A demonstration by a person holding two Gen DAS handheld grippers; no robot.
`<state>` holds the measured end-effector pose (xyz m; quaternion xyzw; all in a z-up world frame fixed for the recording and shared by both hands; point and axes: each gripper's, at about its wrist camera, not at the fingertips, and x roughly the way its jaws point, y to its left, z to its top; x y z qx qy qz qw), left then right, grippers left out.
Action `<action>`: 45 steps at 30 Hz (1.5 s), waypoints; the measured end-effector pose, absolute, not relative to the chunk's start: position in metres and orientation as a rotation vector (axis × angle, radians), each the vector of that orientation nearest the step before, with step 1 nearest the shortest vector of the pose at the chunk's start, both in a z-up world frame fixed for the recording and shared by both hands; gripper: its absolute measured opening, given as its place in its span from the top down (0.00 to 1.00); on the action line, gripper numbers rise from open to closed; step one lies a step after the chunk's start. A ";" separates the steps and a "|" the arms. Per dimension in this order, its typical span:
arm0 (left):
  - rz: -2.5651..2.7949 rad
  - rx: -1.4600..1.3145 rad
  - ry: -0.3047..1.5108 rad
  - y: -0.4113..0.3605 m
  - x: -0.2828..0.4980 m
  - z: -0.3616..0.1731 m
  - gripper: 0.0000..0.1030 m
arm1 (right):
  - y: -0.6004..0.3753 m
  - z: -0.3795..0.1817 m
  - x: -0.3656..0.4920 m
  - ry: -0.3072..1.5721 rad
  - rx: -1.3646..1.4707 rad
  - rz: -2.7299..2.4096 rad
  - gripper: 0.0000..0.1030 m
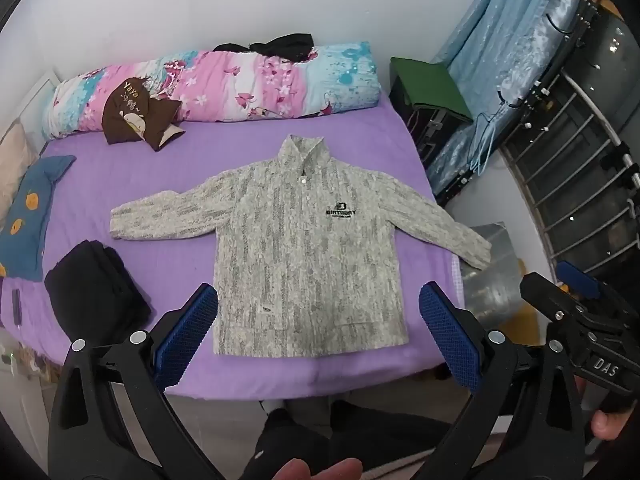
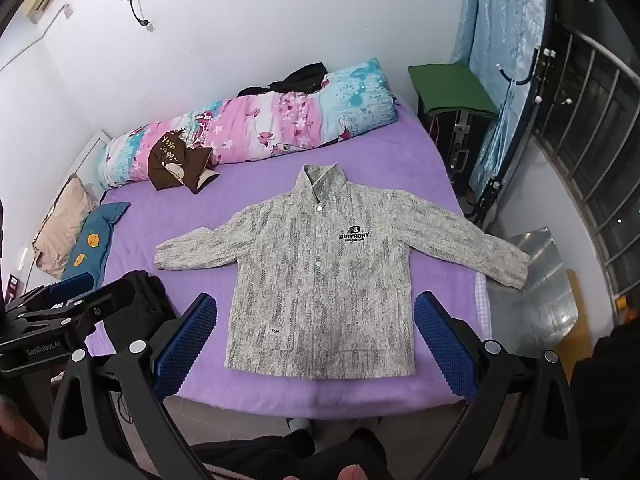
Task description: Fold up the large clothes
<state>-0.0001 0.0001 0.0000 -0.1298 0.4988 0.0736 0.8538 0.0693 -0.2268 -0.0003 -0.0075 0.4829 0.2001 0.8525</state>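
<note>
So right now nothing's been folded on this one yet: the grey-and-cream patterned jacket [image 1: 308,248] is laid flat, front up, on the purple bed sheet [image 1: 168,184], collar pointing away toward the wall and both sleeves spread out to the sides, hem near the front edge of the bed. The left gripper [image 1: 318,334] hangs above the near edge of the bed with its blue pads wide apart, holding nothing, and the right gripper [image 2: 316,338] is the same, spread and empty, just short of the hem. My read is we're at the very start of the fold, lined up but not touching fabric. Next move probably wants each gripper going out to a sleeve or shoulder edge to bring it in over the body; the right sleeve cuff [image 2: 508,264] hangs past the side of the bed, so that one may need pulling back first. Writing-wise: the chest logo [image 1: 341,213] reads something like "BIRTHDAY" with a smaller line under it I can't make out, there's a little white hem label [image 2: 275,331] too small to read, the brown cushion [image 1: 132,114] says "Yaya", and the tool bodies show "DAS" and "GenRobot.AI". A folded black garment [image 1: 96,284] sits on the bed just left of the jacket.
</note>
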 end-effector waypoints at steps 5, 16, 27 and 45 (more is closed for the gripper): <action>0.155 -0.270 1.048 -0.001 0.000 0.001 0.06 | -0.228 0.000 0.070 1.017 -0.009 0.425 0.06; 0.155 -0.272 1.050 0.000 0.000 0.001 0.06 | -0.231 0.001 0.070 1.017 -0.001 0.423 0.06; 0.159 -0.281 1.059 0.005 -0.004 -0.004 0.06 | -0.228 -0.001 0.071 1.020 -0.006 0.427 0.06; 0.160 -0.287 1.072 0.000 -0.002 -0.007 0.06 | -0.228 -0.002 0.069 1.015 -0.008 0.429 0.06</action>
